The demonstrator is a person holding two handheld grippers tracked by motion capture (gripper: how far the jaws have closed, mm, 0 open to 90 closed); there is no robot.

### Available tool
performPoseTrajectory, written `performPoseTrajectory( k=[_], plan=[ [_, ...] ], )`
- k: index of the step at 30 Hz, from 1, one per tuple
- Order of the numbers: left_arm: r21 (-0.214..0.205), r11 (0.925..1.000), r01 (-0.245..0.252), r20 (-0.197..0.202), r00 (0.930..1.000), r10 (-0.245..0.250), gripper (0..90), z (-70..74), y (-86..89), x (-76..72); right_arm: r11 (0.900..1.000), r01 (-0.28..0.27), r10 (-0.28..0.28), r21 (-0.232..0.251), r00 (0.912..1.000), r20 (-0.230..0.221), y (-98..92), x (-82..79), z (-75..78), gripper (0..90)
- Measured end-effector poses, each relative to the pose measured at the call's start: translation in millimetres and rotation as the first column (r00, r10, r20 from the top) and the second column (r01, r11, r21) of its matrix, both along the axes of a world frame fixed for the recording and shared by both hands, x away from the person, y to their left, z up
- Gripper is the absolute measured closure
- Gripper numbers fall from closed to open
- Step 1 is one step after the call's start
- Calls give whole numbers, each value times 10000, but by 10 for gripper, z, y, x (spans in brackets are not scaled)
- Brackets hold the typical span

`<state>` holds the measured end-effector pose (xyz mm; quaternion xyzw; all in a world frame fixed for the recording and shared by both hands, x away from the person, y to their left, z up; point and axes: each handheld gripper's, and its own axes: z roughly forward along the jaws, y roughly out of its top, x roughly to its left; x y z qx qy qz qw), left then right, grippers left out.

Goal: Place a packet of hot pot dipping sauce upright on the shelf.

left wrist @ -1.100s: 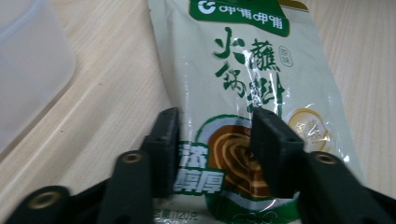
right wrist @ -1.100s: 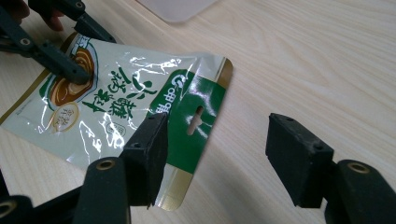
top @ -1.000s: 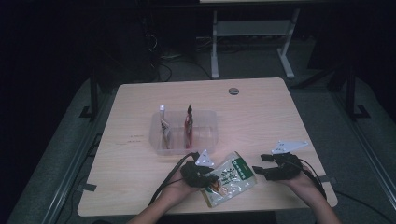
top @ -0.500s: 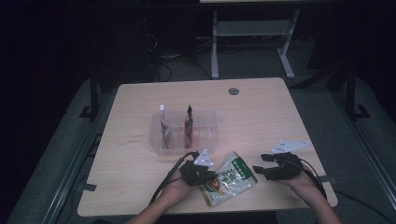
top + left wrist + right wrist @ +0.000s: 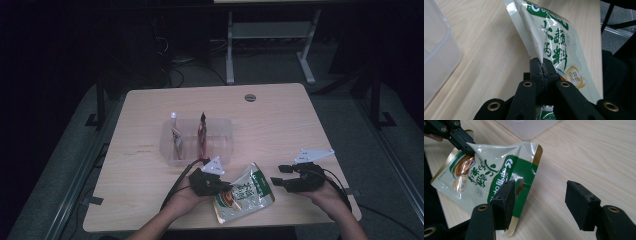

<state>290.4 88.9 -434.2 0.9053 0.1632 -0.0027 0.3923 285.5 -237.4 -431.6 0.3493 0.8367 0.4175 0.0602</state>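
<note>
A green and cream snack pouch (image 5: pixel 246 194) lies on the table's near edge between my two hands. My left gripper (image 5: pixel 221 186) is shut on its left edge; in the left gripper view the jaws (image 5: pixel 542 65) pinch the pouch (image 5: pixel 554 37) flat. My right gripper (image 5: pixel 278 174) is open just right of the pouch. In the right gripper view its jaws (image 5: pixel 541 195) have just been closing a little, with bare table between them. The pouch's green top end (image 5: pixel 519 170) lies beside and behind the left jaw, and my left gripper (image 5: pixel 465 146) holds the far edge.
A clear plastic bin (image 5: pixel 225 150) stands mid-table behind the pouch, holding an upright white packet (image 5: pixel 175 134) and a red one (image 5: pixel 202 132). A round cable hole (image 5: pixel 250 97) sits near the far edge. The floor beyond is dark, with a white frame (image 5: pixel 230 50).
My left gripper has closed on the pouch's left edge and nudged it slightly. The right hand has stayed where it was.
</note>
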Motion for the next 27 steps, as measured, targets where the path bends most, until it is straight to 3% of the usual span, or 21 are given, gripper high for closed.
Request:
performPoseTrajectory(
  k=[5, 17, 23, 27],
  plan=[
    [-22, 9998, 184, 82, 9998, -184, 895, 105, 142, -7, 9995, -294, 293, 71, 9995, 73, 72, 47, 55, 395],
    [-216, 9995, -248, 498, 9984, 259, 897, 247, 627, 15, 9853, -1185, 1204, 1228, 9927, -82, 411, 350, 197, 386],
    [-786, 9946, -680, 715, 9947, 736, 897, 339, 836, -4, 9603, -2118, 2138, 1815, 9768, 87, 616, 422, 241, 366],
    [-1086, 9918, -675, 862, 9933, 770, 897, 401, 915, -7, 9434, -2505, 2540, 2174, 9671, 122, 736, 445, 260, 352]
  ],
)
